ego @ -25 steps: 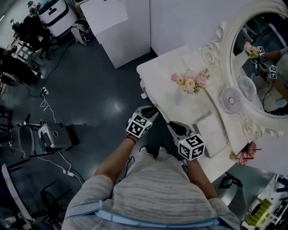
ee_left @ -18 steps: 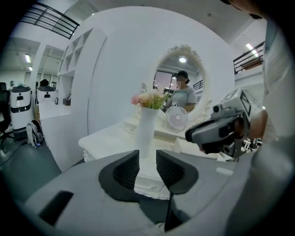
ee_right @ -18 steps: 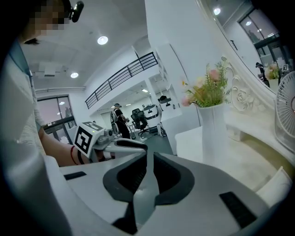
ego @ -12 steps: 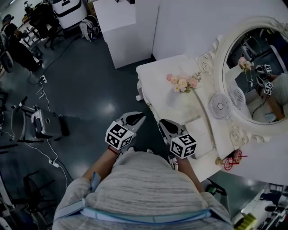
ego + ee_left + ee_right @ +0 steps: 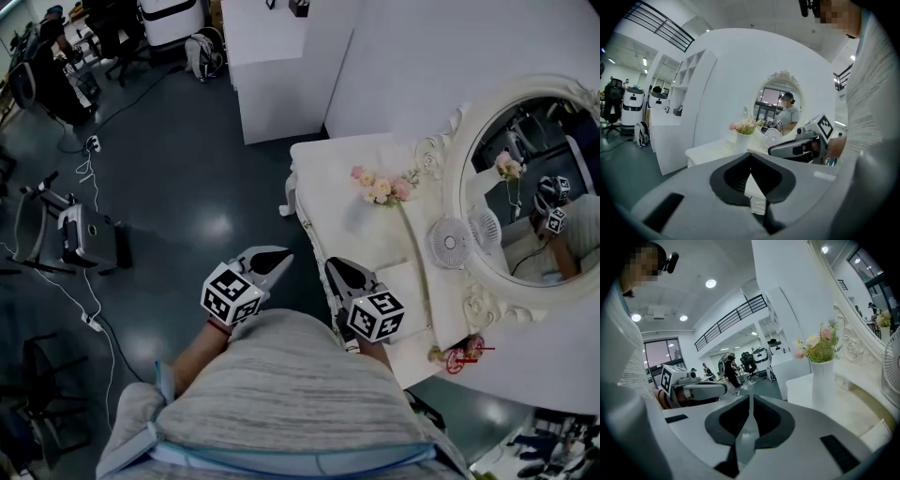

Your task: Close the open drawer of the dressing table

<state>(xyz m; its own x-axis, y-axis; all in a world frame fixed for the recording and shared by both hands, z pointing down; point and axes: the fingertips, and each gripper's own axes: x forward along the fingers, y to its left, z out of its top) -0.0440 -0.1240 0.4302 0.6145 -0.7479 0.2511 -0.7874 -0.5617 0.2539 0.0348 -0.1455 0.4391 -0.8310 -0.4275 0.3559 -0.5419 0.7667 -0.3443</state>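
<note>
**Both grippers pull back from the dressing table, empty.**
The left gripper (image 5: 284, 254) has just been closing its jaws on nothing, and the right gripper (image 5: 331, 269) is pressed together too. Both sit at lower centre, nearer the person than a second ago. The dressing table (image 5: 339, 206) stands centre right. No drawer juts from its front edge, so the closing looks done.

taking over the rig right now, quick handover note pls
Left gripper: shut and empty. Its fingers have just closed on nothing, clear of the table front.
Right gripper: shut and empty, near the front edge of the dressing table.
Drawer: the head view shows none sticking out of the front, so it looks pushed in.
To do: check that it sits flush; otherwise probably nothing.
</note>
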